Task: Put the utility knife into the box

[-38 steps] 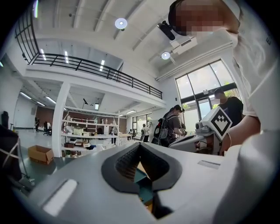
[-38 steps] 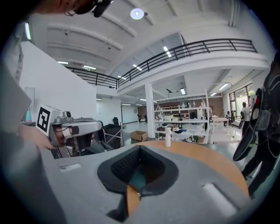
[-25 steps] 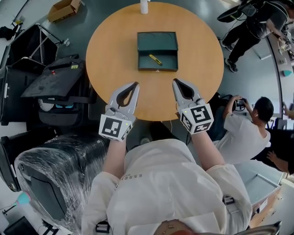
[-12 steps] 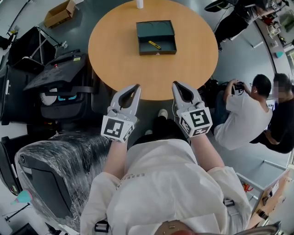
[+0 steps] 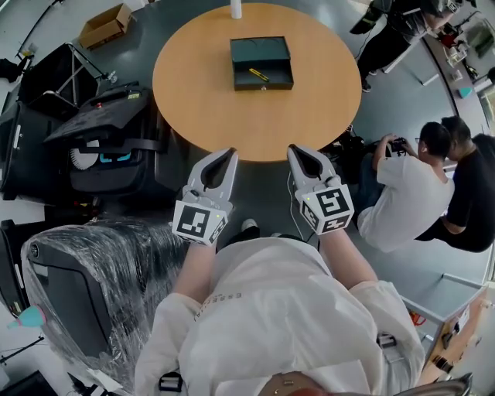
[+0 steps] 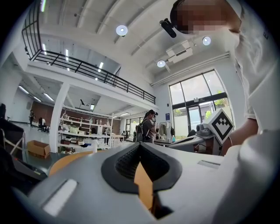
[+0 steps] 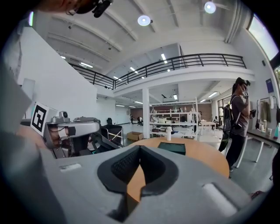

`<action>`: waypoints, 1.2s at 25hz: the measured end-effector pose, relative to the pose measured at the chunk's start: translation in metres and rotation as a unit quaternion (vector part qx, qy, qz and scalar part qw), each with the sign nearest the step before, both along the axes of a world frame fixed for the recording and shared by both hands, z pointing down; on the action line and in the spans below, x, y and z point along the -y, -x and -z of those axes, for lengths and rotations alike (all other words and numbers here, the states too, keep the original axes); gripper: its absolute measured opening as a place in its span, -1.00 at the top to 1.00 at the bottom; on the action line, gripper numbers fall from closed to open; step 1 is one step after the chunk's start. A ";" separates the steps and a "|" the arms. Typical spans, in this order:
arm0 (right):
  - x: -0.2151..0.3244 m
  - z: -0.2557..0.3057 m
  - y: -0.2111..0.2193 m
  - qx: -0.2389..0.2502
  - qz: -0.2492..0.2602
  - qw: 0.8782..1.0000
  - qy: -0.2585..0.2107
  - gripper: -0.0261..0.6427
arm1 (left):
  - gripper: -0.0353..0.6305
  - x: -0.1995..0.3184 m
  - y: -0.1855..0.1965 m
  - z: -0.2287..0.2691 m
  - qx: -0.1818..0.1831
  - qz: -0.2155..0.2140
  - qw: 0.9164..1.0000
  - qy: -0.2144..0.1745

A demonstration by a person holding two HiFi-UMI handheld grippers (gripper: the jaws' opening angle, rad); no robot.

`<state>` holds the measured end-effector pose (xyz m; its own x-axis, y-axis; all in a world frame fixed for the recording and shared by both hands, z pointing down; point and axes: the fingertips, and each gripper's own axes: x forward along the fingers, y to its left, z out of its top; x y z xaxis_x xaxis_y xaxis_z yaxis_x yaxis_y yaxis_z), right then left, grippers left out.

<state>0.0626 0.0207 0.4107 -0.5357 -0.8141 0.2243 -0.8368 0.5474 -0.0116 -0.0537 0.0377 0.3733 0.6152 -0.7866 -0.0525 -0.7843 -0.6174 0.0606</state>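
Observation:
An open dark green box [image 5: 261, 63] sits on the far half of the round wooden table [image 5: 201, 100]. A yellow utility knife [image 5: 259, 75] lies inside it. My left gripper [image 5: 230, 153] and right gripper [image 5: 293, 149] hang side by side over the floor, just short of the table's near edge, both shut with nothing between the jaws. The left gripper view shows its own closed tips [image 6: 140, 145] and a sliver of table [image 6: 65, 159]. Past the closed right gripper [image 7: 140, 148], the right gripper view shows the box [image 7: 172, 148] on the table [image 7: 205, 153].
A white bottle [image 5: 236, 9] stands at the table's far edge. Black equipment cases [image 5: 100, 131] and a plastic-wrapped chair [image 5: 77, 286] crowd the left. Two people [image 5: 402, 193] sit at the right, another stands at the back right. A cardboard box [image 5: 104, 25] lies far left.
The table and box have receded in the head view as I stepped back. Both grippers, earlier over the table's near edge, are now off it, still shut.

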 end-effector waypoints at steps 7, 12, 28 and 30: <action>-0.031 0.003 -0.003 -0.001 0.035 0.999 -0.002 0.94 | 0.84 -0.028 -0.017 0.006 0.002 0.012 1.000 0.002; -0.046 0.000 -0.009 -0.007 0.042 0.999 0.001 0.94 | 0.84 -0.044 -0.030 0.004 0.001 0.006 1.000 0.002; -0.050 0.018 -0.009 -0.006 0.043 0.999 -0.031 0.94 | 0.84 -0.051 -0.029 0.007 0.004 0.015 1.000 0.002; -0.050 0.020 -0.009 -0.006 0.042 0.999 -0.033 0.94 | 0.85 -0.050 -0.030 0.011 0.003 0.013 1.000 0.000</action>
